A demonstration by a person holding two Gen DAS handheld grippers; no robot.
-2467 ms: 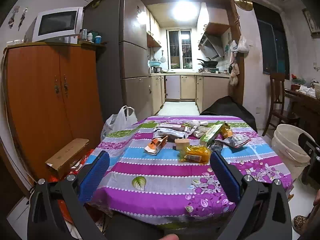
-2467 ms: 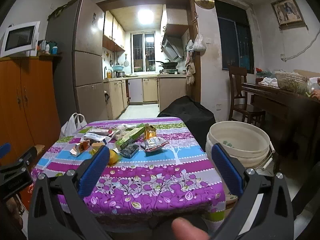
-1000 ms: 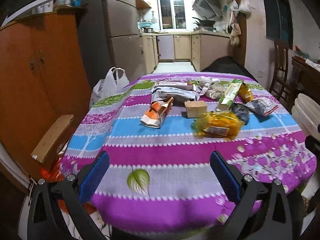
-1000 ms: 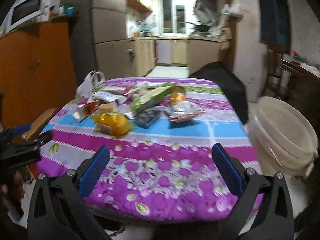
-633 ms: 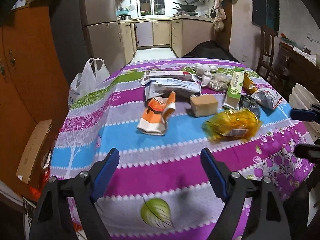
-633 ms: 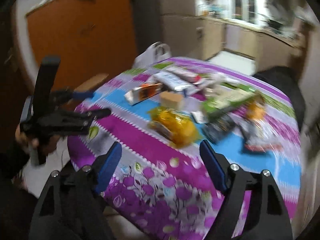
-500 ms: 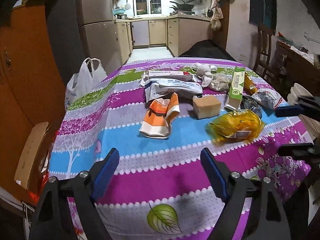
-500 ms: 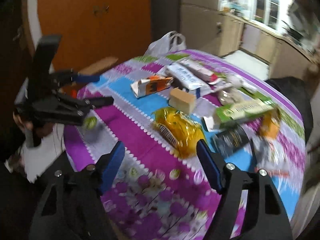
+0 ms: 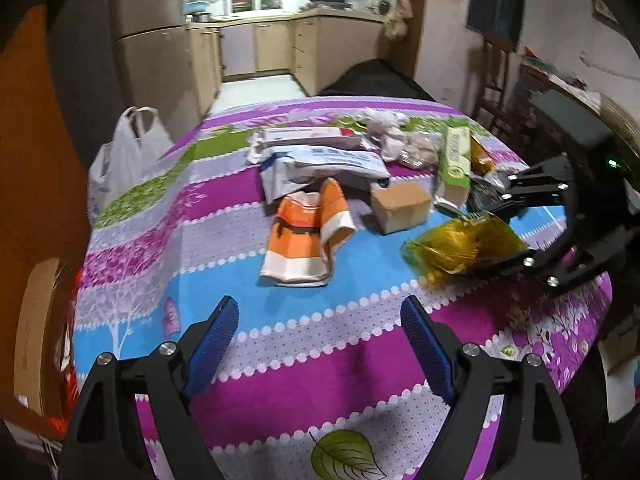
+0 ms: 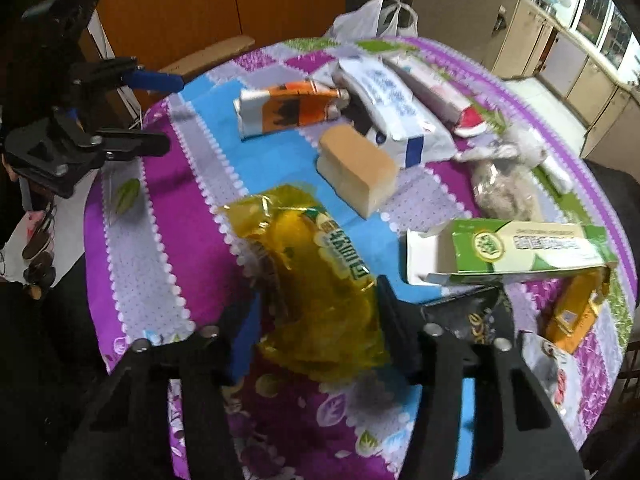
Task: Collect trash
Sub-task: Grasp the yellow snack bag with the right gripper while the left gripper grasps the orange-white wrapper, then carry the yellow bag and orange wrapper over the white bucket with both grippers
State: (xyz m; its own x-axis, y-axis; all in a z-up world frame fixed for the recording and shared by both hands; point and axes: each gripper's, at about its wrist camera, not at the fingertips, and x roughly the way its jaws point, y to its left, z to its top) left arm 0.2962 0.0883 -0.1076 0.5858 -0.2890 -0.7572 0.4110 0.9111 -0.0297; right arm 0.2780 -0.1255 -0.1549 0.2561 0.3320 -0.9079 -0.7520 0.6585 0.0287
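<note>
Trash lies on a round table with a purple, blue and white striped cloth (image 9: 304,364). A crinkled yellow plastic bag (image 10: 320,280) lies between the open jaws of my right gripper (image 10: 316,304), one finger on each side; it also shows in the left wrist view (image 9: 464,246). My left gripper (image 9: 320,344) is open and empty above the near table edge. An orange and white carton (image 9: 308,236), a small brown box (image 9: 400,206), a green and white box (image 10: 520,252) and white wrappers (image 9: 320,164) lie further back.
A white plastic bag (image 9: 124,148) hangs at the table's far left. A cardboard box (image 9: 32,332) and an orange cupboard (image 10: 200,4) stand on the left. A black pouch (image 10: 468,316) and orange packet (image 10: 576,312) lie by my right gripper. A dark chair (image 9: 496,76) stands at the right.
My right gripper has swung left and come down over the table until its jaws straddle the yellow bag. My left gripper has moved closer to the table and tilted down.
</note>
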